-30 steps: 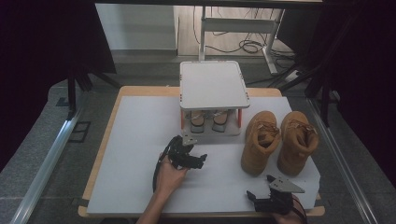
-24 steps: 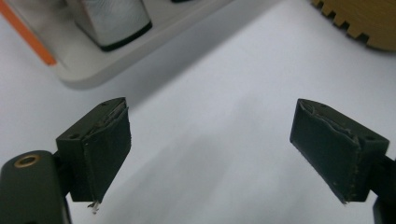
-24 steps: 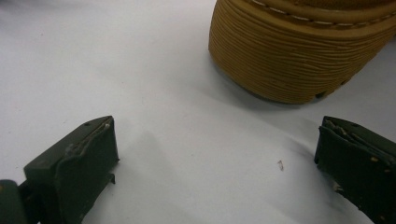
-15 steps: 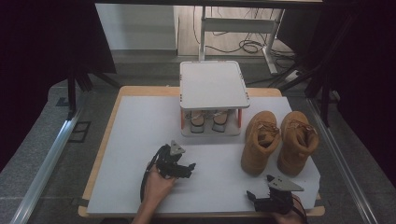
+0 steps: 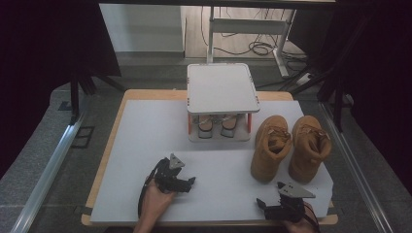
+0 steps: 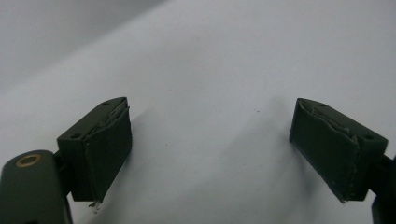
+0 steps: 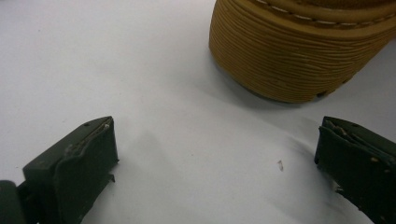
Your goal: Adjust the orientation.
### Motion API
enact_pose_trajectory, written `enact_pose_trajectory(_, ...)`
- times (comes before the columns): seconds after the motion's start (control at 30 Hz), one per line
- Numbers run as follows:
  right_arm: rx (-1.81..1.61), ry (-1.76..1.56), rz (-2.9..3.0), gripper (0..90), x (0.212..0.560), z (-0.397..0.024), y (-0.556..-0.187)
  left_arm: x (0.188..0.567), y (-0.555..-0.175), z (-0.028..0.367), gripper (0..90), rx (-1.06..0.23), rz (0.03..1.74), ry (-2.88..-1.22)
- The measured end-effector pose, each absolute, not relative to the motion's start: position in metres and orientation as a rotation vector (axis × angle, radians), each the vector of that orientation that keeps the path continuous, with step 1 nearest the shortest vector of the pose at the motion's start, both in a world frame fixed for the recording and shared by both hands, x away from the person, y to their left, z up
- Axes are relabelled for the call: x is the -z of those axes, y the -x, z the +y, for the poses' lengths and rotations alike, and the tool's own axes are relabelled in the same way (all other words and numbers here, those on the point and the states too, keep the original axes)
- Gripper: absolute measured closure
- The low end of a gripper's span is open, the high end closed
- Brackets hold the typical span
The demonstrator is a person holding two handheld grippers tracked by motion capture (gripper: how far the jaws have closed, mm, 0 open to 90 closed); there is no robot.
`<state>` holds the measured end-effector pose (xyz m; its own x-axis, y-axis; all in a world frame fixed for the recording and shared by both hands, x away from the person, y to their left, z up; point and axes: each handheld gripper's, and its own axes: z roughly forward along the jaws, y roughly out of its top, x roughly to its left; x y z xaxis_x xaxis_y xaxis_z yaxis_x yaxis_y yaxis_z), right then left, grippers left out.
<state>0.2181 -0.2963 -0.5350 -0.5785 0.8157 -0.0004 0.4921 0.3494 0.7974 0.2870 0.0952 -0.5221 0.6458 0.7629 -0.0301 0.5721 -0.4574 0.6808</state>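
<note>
From the high view, my right gripper (image 5: 265,206) rests on the white board (image 5: 145,145) just in front of the left tan boot (image 5: 270,148), near it but apart; its jaws stand spread with nothing between them. The right tan boot (image 5: 309,147) stands upright beside the left boot, touching or nearly so. Both are high-topped, laced, of one tan colour. My left gripper (image 5: 188,181) sits well to the left of the boots, held low in my left hand (image 5: 156,201), pointing toward them, jaws apart and empty. Behind the boots stands a small white shoe rack (image 5: 222,87) with a pair of shoes (image 5: 217,124) on its lower shelf.

In the left gripper view, my jaws gape wide over bare board.

In the right gripper view, my jaws are wide apart, and the boot's ribbed tan sole edge (image 7: 299,56) lies ahead, untouched.
</note>
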Motion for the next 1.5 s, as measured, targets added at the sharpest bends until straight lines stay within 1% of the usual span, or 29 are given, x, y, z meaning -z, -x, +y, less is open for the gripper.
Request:
enact_pose_trajectory(0.43,-1.108,-1.184,2.232,0.0,0.530,-0.300,-0.218,0.523,-0.286,0.096,12.5,-0.373,1.033,-2.181)
enact_pose_trajectory(0.73,-1.128,-1.224,2.191,0.0,0.515,-0.311,-0.218,0.523,-0.286,0.096,12.5,-0.372,1.030,-2.185)
enact_pose_trajectory(0.77,-1.115,-1.228,2.183,3.0,0.514,-0.312,-0.218,0.523,-0.286,0.096,12.5,-0.372,1.030,-2.185)
enact_pose_trajectory(0.83,-1.104,-1.247,2.157,15.1,0.513,-0.317,-0.218,0.523,-0.286,0.096,12.5,-0.373,1.031,-2.187)
enact_pose_trajectory(1.07,-1.061,-1.257,2.102,47.0,0.507,-0.337,-0.225,0.523,-0.286,0.096,12.5,-0.372,1.031,-2.188)
enact_pose_trajectory(1.23,-1.052,-1.274,2.079,70.5,0.508,-0.340,-0.236,0.523,-0.286,0.096,12.5,-0.372,1.031,-2.187)
enact_pose_trajectory(1.33,-1.057,-1.294,2.050,79.1,0.509,-0.344,-0.241,0.523,-0.286,0.096,12.5,-0.372,1.031,-2.188)
enact_pose_trajectory(1.4,-1.066,-1.326,2.034,83.1,0.510,-0.348,-0.245,0.523,-0.286,0.096,12.5,-0.372,1.031,-2.187)
enact_pose_trajectory(1.5,-1.069,-1.346,2.018,85.7,0.513,-0.354,-0.249,0.523,-0.286,0.096,12.5,-0.372,1.031,-2.187)
